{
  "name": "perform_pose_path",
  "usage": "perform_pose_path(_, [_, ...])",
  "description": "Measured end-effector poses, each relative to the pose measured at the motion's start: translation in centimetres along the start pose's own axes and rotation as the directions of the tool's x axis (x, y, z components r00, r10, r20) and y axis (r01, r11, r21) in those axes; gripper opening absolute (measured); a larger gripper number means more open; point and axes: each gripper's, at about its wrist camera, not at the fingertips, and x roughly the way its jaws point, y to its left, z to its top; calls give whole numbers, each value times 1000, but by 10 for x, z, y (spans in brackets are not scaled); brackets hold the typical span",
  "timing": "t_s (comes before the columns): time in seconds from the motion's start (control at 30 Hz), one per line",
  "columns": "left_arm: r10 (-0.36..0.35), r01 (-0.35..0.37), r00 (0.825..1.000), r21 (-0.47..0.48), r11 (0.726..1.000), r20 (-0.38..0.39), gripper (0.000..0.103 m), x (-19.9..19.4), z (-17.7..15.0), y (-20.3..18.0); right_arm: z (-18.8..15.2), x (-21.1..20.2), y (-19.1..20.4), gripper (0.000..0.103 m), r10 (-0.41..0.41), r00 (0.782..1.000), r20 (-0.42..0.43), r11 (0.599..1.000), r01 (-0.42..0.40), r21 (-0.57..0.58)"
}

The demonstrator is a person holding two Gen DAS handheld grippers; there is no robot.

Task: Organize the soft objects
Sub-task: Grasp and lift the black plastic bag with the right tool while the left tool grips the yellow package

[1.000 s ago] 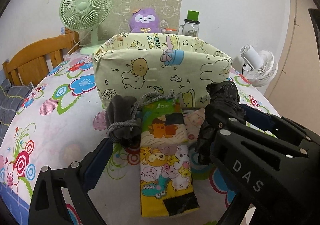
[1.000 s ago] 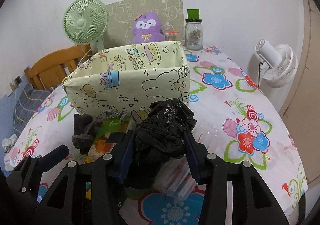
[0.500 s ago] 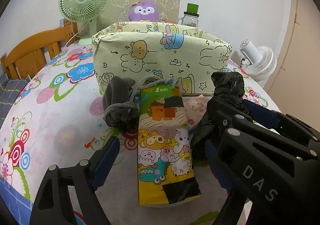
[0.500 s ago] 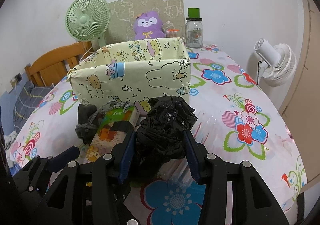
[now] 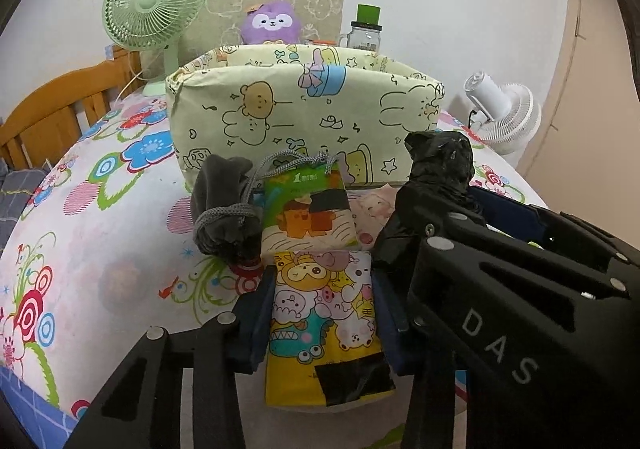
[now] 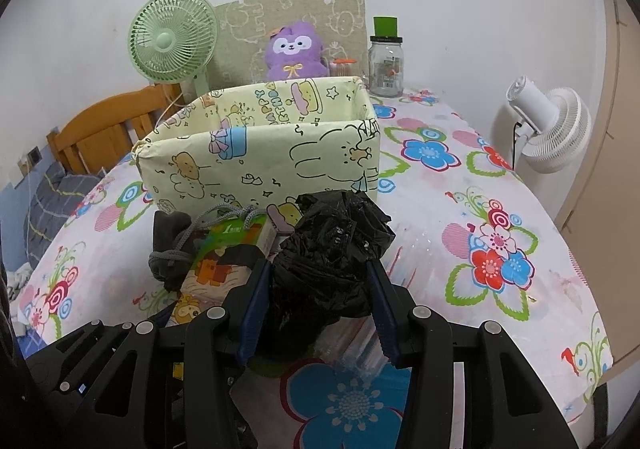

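Note:
A colourful cartoon tissue pack (image 5: 320, 281) lies on the flowered table in front of a pale yellow cartoon box (image 5: 304, 117). My left gripper (image 5: 324, 313) is shut on the pack, a pad on each side. A grey drawstring pouch (image 5: 224, 213) lies to its left. My right gripper (image 6: 320, 305) is shut on a crumpled black plastic bag (image 6: 332, 249), held just right of the pack; it also shows in the left wrist view (image 5: 436, 177). The box (image 6: 260, 153) is open at the top. The pack also shows in the right wrist view (image 6: 224, 261).
A green fan (image 6: 174, 37), a purple plush (image 6: 294, 53) and a glass jar (image 6: 386, 65) stand behind the box. A white fan (image 6: 552, 129) stands off the table's right edge. A wooden chair back (image 5: 60, 109) is at the left. A pink item (image 5: 372, 209) lies beside the pack.
My left gripper has moved forward and closed its fingers onto the tissue pack. My right gripper still holds the black bag and has risen slightly.

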Motion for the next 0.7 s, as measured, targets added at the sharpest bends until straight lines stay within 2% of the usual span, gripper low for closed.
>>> perform_pose_path(0.7, [19, -19, 997, -2, 1000, 74, 45, -35, 38, 0, 29, -37, 6, 51, 6, 996, 84, 1000, -6, -10])
